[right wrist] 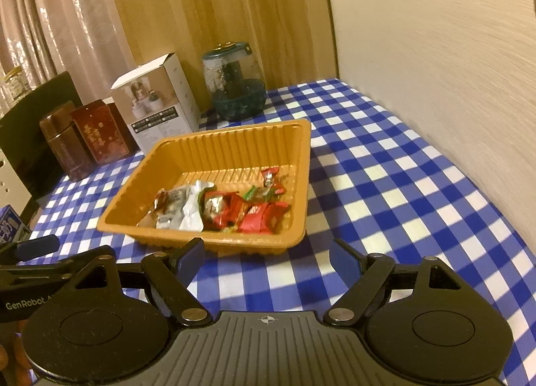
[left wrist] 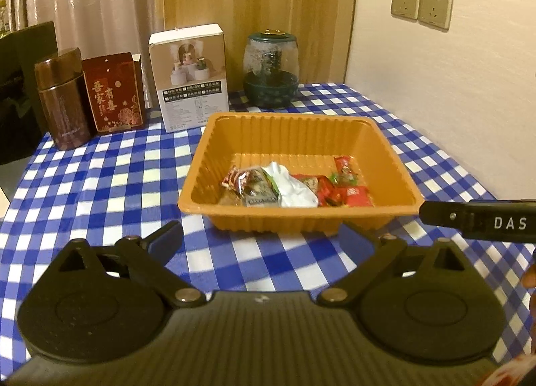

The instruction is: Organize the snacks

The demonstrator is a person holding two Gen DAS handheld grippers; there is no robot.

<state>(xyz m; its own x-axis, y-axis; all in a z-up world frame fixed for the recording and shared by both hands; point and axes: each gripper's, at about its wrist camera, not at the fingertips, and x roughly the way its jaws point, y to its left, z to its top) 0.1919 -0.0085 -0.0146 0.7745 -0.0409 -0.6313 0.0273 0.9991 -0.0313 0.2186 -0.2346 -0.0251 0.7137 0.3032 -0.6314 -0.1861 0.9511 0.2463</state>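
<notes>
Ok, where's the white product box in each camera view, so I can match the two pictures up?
Left wrist view: the white box stands upper centre-left, behind the orange tray's far left corner.
Right wrist view: the white box is upper left, tilted by the lens.
Shared landmark: the glass jar just right of it.

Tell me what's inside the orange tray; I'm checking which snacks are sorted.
The orange tray holds a small pile of wrapped snacks: red packets, a white wrapper and a brownish packet. They overlap, so anything beneath the pile is hidden.
</notes>
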